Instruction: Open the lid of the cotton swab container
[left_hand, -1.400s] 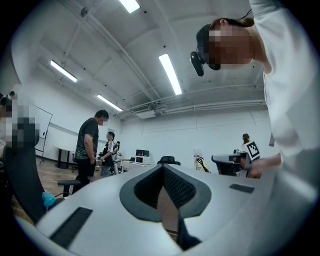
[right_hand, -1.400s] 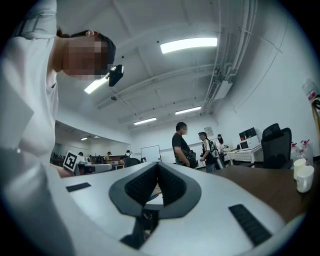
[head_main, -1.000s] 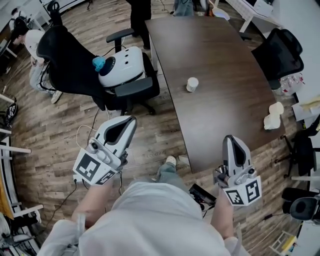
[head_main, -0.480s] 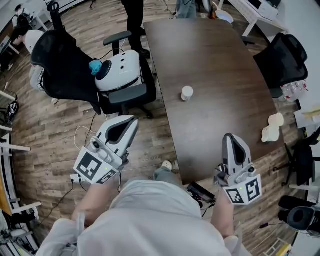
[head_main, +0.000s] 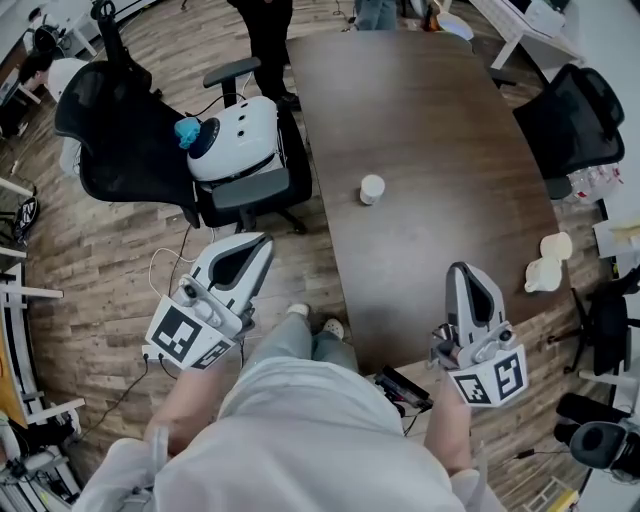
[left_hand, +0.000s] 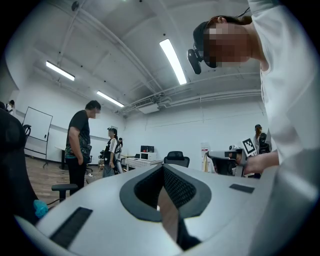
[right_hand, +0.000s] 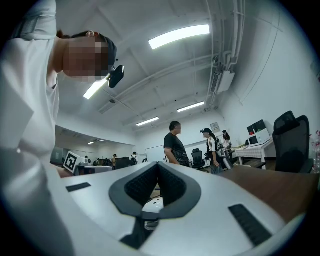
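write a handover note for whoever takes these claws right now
Left claw: shut, empty, held over the floor left of the table.
Right claw: shut, empty, over the table's near edge.
Cotton swab container: upright mid-table, beyond both claws.
Done: nothing; lid appears on, though it is small in view.
Left: reach in, steady the container with one claw, open the lid with the other.

Probably open office: long meeting table (head_main: 430, 130), swivel chairs (head_main: 575, 115), monitors (right_hand: 259, 127).

White cotton swab container (head_main: 371, 189) — dark brown table (head_main: 430, 100).
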